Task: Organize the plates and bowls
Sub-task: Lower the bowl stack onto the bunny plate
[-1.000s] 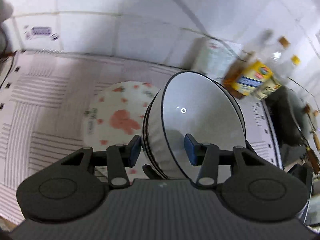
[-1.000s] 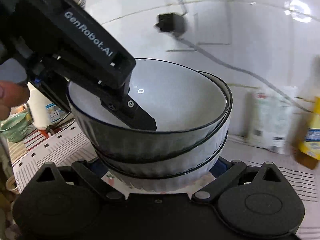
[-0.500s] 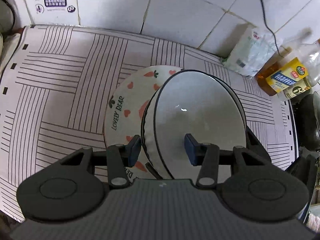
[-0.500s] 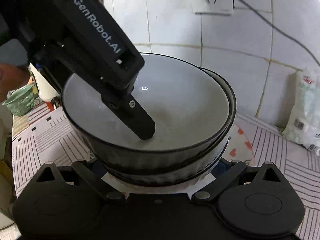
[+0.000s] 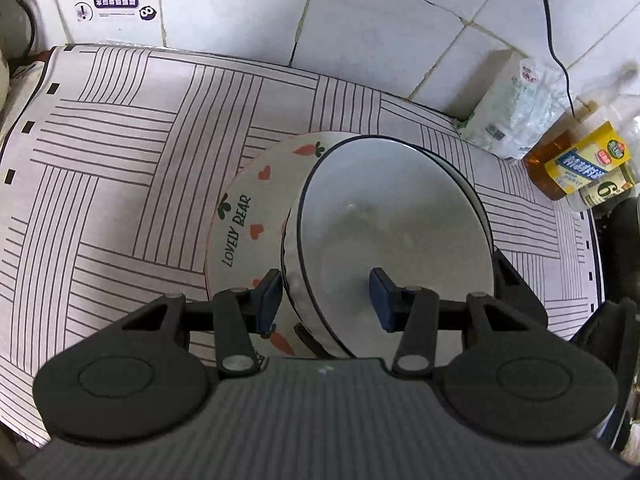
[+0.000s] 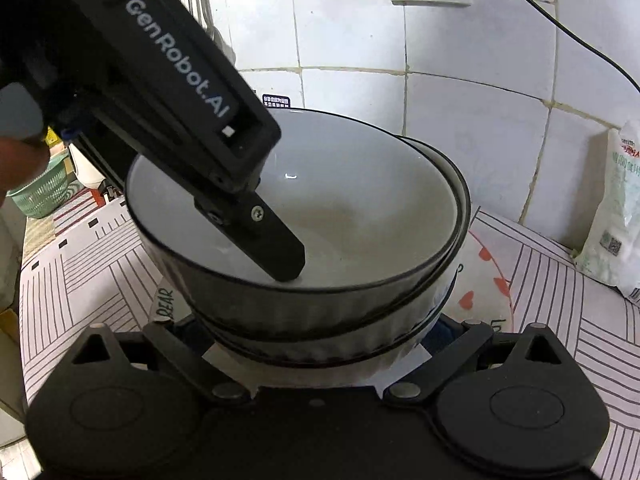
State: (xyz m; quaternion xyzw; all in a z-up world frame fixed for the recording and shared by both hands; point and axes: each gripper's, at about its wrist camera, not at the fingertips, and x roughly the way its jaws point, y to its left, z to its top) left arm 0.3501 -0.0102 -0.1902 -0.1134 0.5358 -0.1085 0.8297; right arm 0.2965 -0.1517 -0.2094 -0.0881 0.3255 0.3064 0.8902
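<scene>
A stack of grey ribbed bowls with dark rims (image 5: 392, 220) (image 6: 340, 248) stands on a white plate with hearts, carrots and "LOVELY BEAR" lettering (image 5: 240, 220) (image 6: 484, 292). My left gripper (image 5: 324, 300) straddles the near wall of the stack: one blue pad (image 5: 270, 296) outside, the other (image 5: 380, 296) inside the top bowl, with a gap showing. In the right wrist view its finger (image 6: 276, 248) reaches into the top bowl. My right gripper (image 6: 320, 340) sits low at the stack's base, fingertips hidden under the bowls.
A striped mat (image 5: 120, 160) covers the counter against a tiled wall. A white bag (image 5: 516, 112) (image 6: 616, 216), oil and sauce bottles (image 5: 580, 160) stand at the right. A green basket (image 6: 40, 196) sits far left. A cable (image 5: 552, 32) hangs on the wall.
The bowl stack and plate came down toward the striped mat and steadied. The left pads stand slightly wider around the bowl wall.
</scene>
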